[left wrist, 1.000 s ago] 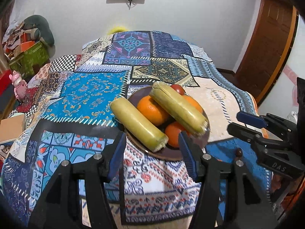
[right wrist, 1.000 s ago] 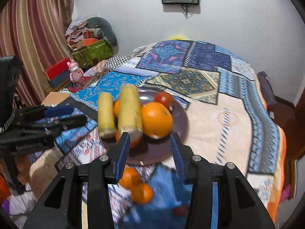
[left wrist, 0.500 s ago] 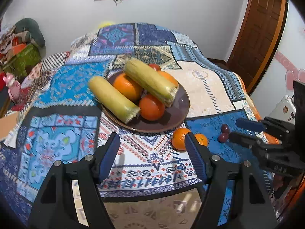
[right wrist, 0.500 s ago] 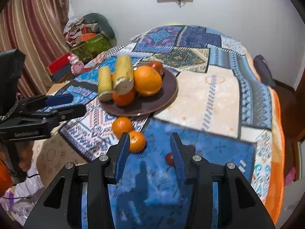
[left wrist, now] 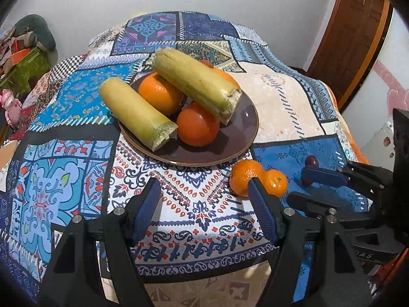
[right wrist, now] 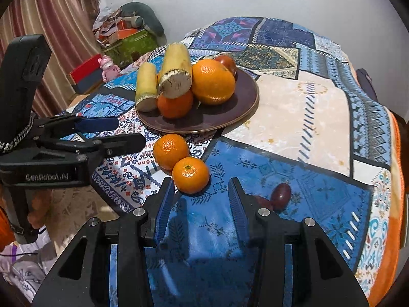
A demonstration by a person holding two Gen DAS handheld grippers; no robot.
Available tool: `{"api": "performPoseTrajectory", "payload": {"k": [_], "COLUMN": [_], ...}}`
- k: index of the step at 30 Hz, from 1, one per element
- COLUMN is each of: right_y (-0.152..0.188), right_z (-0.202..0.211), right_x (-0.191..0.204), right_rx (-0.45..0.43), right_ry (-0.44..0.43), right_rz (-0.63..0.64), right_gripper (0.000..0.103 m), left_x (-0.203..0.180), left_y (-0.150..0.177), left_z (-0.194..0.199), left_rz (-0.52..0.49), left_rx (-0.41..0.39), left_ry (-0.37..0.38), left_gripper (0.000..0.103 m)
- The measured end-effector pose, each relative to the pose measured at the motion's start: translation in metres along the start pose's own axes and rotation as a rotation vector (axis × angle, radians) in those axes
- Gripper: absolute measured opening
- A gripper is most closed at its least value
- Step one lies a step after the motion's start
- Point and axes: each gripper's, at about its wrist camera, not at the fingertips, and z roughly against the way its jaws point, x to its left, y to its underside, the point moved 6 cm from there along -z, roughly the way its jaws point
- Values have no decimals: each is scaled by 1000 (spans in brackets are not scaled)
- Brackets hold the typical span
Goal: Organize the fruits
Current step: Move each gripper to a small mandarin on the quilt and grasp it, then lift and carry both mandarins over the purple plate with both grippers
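Note:
A brown plate (left wrist: 240, 140) (right wrist: 230, 117) on the patchwork cloth holds two yellow-green sugarcane pieces (left wrist: 138, 115) (left wrist: 196, 81), oranges (left wrist: 158, 94) (right wrist: 213, 81) and a red tomato (left wrist: 198, 125). Two mandarins (left wrist: 244, 175) (left wrist: 276, 183) lie on the cloth just in front of the plate; they also show in the right wrist view (right wrist: 170, 151) (right wrist: 190, 175). Two dark red fruits (right wrist: 280, 196) lie to their right. My left gripper (left wrist: 204, 202) is open and empty near the table's front edge. My right gripper (right wrist: 199, 194) is open and empty, just short of the nearer mandarin.
The table is round with a patchwork cloth (left wrist: 64, 179) that hangs over the edge. A wooden door (left wrist: 352, 33) stands at the right. Boxes and clutter (right wrist: 127, 38) sit by the curtain (right wrist: 51, 12) at the left. A pink toy (right wrist: 108, 65) stands beside them.
Both grippers have pulled back from the plate toward the table's front edge. The mandarins and dark red fruits have come into view. Both stay open and empty.

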Motion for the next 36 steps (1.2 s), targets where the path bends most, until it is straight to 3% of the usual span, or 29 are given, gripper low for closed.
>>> {"api": "performPoseTrajectory", "payload": {"k": [10,12,17,28,33,36], "right_y": [0,-2,0,3,4,5], "right_z": [-18,-21,-16,12,19,22], "right_x": [9,10,6,-25,-34,-37], "right_rx": [38,38,37,4,-10,-16], "right_ry": [-14,-21,-25,25,37,37], "right_rz": [42,51,48,-2,-19,-30], "right_gripper": [40,35,34,34,34,34], "left_x": [-9,-12,-19,-54,-72,-75], "left_y": [1,0,-1,-6,-6,-8], "left_z": [-7,-8,-12,-31,-45,-50], "left_rz": [-32,-38,-38,-121,-177,-180], "left_rx": [13,18,40,86,115,115], "left_ry": [8,16,48,76,63,58], "left_gripper": [70,70,69,54,38,39]}}
